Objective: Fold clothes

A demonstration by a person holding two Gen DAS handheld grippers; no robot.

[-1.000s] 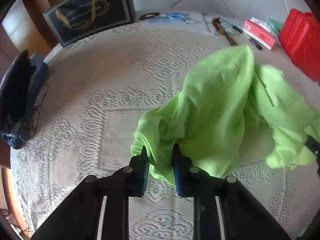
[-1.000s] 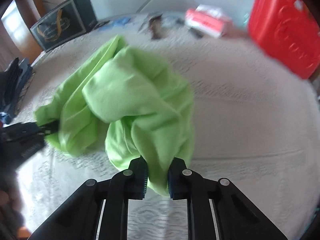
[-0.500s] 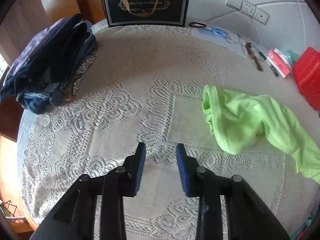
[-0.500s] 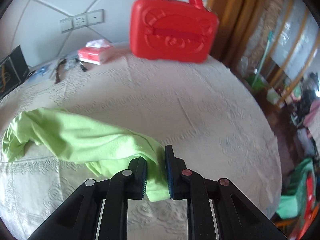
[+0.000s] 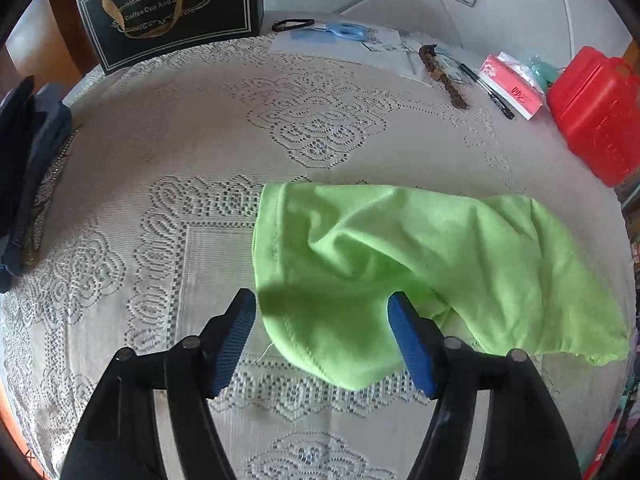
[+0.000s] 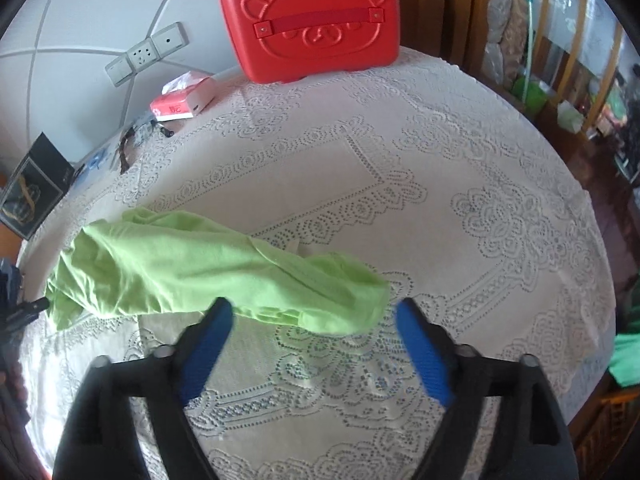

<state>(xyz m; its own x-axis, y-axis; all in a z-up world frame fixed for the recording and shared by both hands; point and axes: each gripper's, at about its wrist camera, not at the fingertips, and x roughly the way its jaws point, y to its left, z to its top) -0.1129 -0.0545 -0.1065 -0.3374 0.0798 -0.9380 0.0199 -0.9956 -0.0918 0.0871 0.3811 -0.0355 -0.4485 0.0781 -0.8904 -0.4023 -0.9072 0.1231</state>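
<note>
nearest in the left wrist view, the left tool [image 5: 322,304] hangs over the near left end of the green garment [image 5: 400,264], its blue pads [image 5: 234,340] set apart and opening, cloth lying under the gap but neither pad pressing on it. in the right wrist view the right tool [image 6: 312,312] is the same: pads [image 6: 424,352] wide and opening, the garment's right end [image 6: 340,296] just ahead of the gap, unheld as far as can be seen.

the garment lies loose on the lace-covered tabletop [image 5: 200,140], drawn out into a long rumpled band from left to right, bunched and twisted rather than flat. a stitched hem shows at its left end.

by the look of it the step in hand is the laying-out before any fold: the cloth is set down and let go, but not yet spread. the next move likely calls for finding two true corners or a hem edge, pinching only one layer at each, and pulling apart to flatten the cloth.

farther off stand a pile of dark clothes [image 5: 28,168] at the left edge, a tissue pack [image 5: 512,84], a red case [image 6: 312,20] and a black gift bag [image 5: 172,8] against the wall.
</note>
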